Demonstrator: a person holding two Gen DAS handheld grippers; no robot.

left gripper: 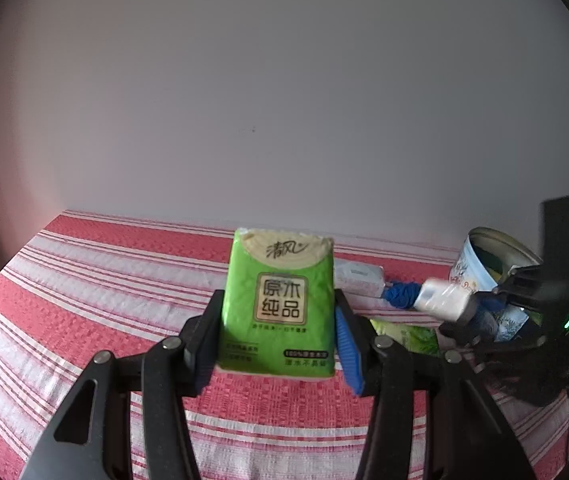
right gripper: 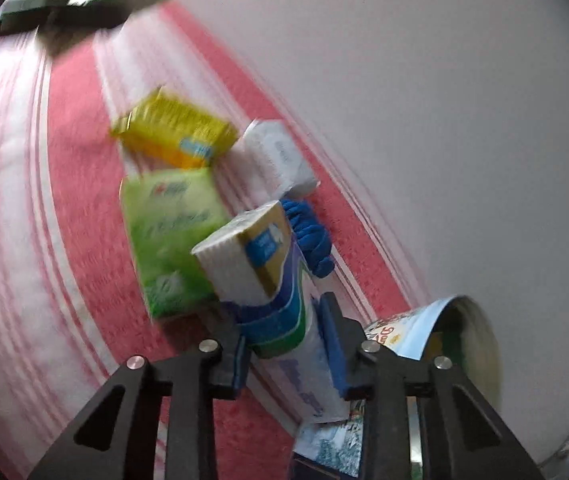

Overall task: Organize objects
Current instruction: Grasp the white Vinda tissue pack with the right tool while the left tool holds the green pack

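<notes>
Holding a green tissue pack [left gripper: 278,300] in the left gripper [left gripper: 278,336] and a toothpaste box [right gripper: 268,280] in the right gripper [right gripper: 284,344], both clamped; next probably the open tin [right gripper: 460,344] beside the right gripper.

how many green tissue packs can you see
2. One green tissue pack is clamped upright in the left gripper. The other green pack lies on the striped cloth beside the yellow pack. More could be hidden inside the tin.
</notes>
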